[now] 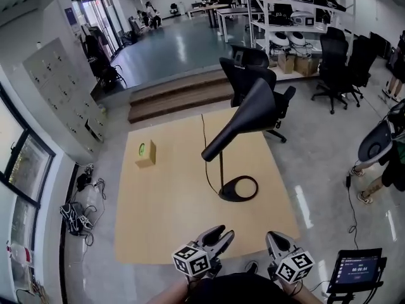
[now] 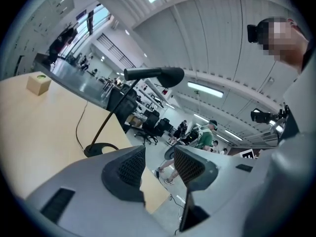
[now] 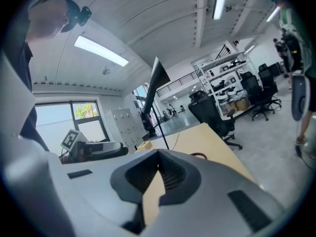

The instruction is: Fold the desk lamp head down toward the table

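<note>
Head view: desk lamp point(image 1: 240, 122), upper stem out of sight (behind head).

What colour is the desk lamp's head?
Black; the lamp head shows best in the head view.

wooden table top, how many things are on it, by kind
black desk lamp with ring base: 1
small tan cardboard box with a green mark: 1
total: 2

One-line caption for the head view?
Desk lamp stands on tan table, untouched; left gripper open, right gripper shut, both at the near edge.
</note>
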The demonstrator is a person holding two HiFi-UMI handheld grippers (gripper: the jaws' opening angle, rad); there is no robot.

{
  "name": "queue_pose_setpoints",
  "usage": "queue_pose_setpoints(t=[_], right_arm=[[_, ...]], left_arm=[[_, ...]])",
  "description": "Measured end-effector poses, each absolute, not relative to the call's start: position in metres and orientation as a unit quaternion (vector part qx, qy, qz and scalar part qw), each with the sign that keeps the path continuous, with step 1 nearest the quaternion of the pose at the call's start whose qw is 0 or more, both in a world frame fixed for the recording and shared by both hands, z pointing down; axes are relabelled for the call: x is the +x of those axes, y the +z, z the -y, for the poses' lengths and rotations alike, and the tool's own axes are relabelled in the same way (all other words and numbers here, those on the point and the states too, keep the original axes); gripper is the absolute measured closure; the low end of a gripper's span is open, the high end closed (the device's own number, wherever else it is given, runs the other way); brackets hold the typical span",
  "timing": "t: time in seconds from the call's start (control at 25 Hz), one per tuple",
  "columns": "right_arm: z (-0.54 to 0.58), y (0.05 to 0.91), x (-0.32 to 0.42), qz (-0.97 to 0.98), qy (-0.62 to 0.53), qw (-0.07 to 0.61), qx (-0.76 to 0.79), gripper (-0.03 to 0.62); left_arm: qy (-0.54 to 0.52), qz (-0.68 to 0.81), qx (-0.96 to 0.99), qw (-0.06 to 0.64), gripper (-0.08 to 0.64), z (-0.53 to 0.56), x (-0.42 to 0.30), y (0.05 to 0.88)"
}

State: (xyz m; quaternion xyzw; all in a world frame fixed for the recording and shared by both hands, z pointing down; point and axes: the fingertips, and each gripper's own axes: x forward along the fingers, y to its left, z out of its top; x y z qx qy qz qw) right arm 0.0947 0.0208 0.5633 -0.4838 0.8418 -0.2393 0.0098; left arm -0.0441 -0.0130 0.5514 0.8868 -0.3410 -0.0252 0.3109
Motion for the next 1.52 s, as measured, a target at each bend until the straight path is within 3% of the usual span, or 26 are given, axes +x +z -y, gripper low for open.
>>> queue_pose_setpoints(t=[0.56, 1.12, 1.52], right_arm=[[0.036, 0.518, 0.101, -0.891, -0.192, 0.046, -0.409, 0.588], [0.119, 0.413, 0.120, -0.886, -0.048, 0.071, -0.456, 0.588], [0.156, 0.304, 0.130, -0.845, 0.032, 0.172, -0.505, 0.588]], left_arm=[[-0.037, 0.398, 0.872, 0.281, 0.371, 0.036, -0.025, 0.529], [-0.092, 0.420, 0.879, 0.206, 0.371, 0.109, -0.086, 0.469], [-0.104, 0.430, 0.890, 0.114, 0.371, 0.151, -0.110, 0.429]])
